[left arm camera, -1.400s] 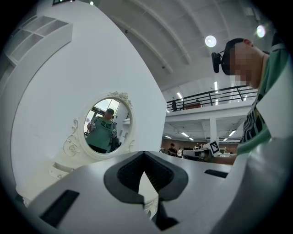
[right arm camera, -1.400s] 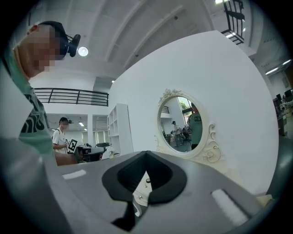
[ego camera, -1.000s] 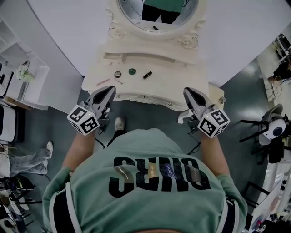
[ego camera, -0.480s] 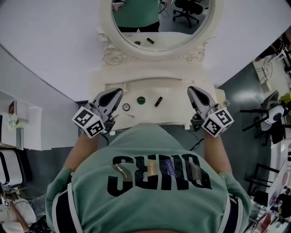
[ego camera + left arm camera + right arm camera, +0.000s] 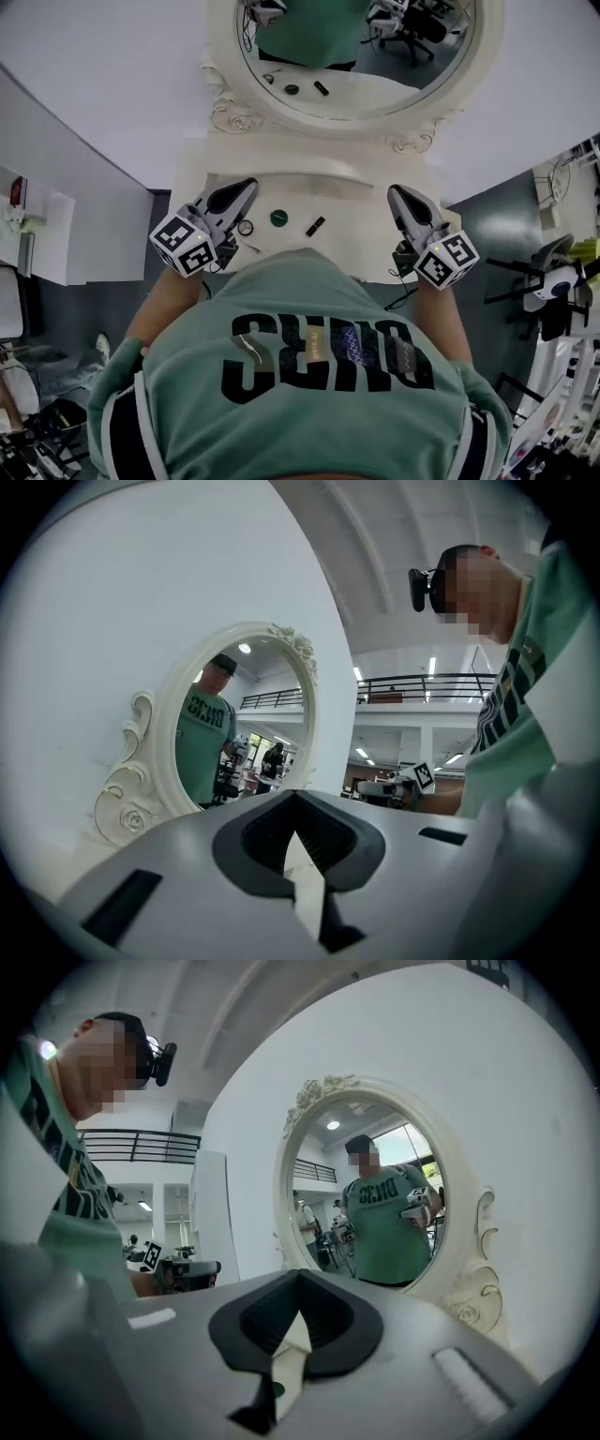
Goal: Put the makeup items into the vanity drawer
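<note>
White vanity counter (image 5: 361, 225) holds compact (image 5: 245, 228), green lid (image 5: 277, 217) and slanting black tube (image 5: 315, 226) just right of the closed, empty left claw (image 5: 247, 187), well left of the closed, empty right claw (image 5: 395, 193).

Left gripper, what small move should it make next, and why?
Probably open the left gripper's fingers and lower them toward the compact. The fingers are shut and empty, and the compact is the item nearest to it on the vanity top.

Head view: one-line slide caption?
Person at white vanity, left gripper and right gripper shut and empty, flanking a round compact, green pot and black lipstick.
</note>
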Available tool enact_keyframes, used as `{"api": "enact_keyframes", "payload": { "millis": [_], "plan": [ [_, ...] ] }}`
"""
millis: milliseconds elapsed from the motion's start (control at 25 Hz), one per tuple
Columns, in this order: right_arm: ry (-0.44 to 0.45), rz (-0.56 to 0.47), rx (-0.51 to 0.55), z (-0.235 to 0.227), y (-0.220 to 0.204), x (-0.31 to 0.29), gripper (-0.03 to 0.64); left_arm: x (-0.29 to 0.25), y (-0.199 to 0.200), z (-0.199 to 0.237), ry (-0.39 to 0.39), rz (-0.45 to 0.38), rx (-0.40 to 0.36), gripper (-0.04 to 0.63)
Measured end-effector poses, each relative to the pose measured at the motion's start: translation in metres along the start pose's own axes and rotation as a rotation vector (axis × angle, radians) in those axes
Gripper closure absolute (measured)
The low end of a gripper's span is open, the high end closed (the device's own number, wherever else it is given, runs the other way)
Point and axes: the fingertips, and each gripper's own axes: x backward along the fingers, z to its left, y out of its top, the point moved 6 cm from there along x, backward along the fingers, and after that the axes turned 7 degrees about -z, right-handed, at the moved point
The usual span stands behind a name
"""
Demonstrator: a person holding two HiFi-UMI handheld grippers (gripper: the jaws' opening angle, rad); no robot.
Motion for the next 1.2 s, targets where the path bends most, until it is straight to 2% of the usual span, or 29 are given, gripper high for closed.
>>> {"api": "enact_keyframes", "payload": {
  "millis": [240, 400, 480, 680, 800, 880, 1080, 1200],
  "plan": [
    [0.12, 0.056, -0.027, -0.038, -0.005, -0.009, 0.609, -0.019, -0.018, -0.012, 0.12, -0.017, 0.032, 0.597],
    [0.196, 0.128, 0.007, -0.038, -0.015, -0.022, 0.607, -0.015, -0.029, -0.011, 0.169, 0.016, 0.044, 0.597],
    [0.257, 0.192, 0.081, -0.031, -0.02, -0.037, 0.607, -0.011, -0.033, -0.004, 0.179, 0.035, 0.032, 0.597],
    [0.472, 0.427, 0.397, 0.007, -0.059, -0.084, 0.607, 0.003, -0.06, 0.019, 0.186, 0.099, 0.002, 0.597],
    [0.628, 0.594, 0.506, 0.029, -0.108, -0.1, 0.598, 0.013, -0.087, 0.031, 0.197, 0.141, 0.028, 0.597],
    [0.735, 0.716, 0.558, 0.038, -0.148, -0.106, 0.525, 0.016, -0.105, 0.037, 0.193, 0.169, 0.042, 0.597],
    [1.002, 1.024, 0.81, 0.044, -0.253, -0.101, 0.5, 0.025, -0.14, 0.041, 0.172, 0.233, 0.08, 0.597],
    [1.102, 1.16, 0.911, 0.04, -0.297, -0.095, 0.485, 0.031, -0.151, 0.042, 0.167, 0.252, 0.1, 0.597]
  ]
}}
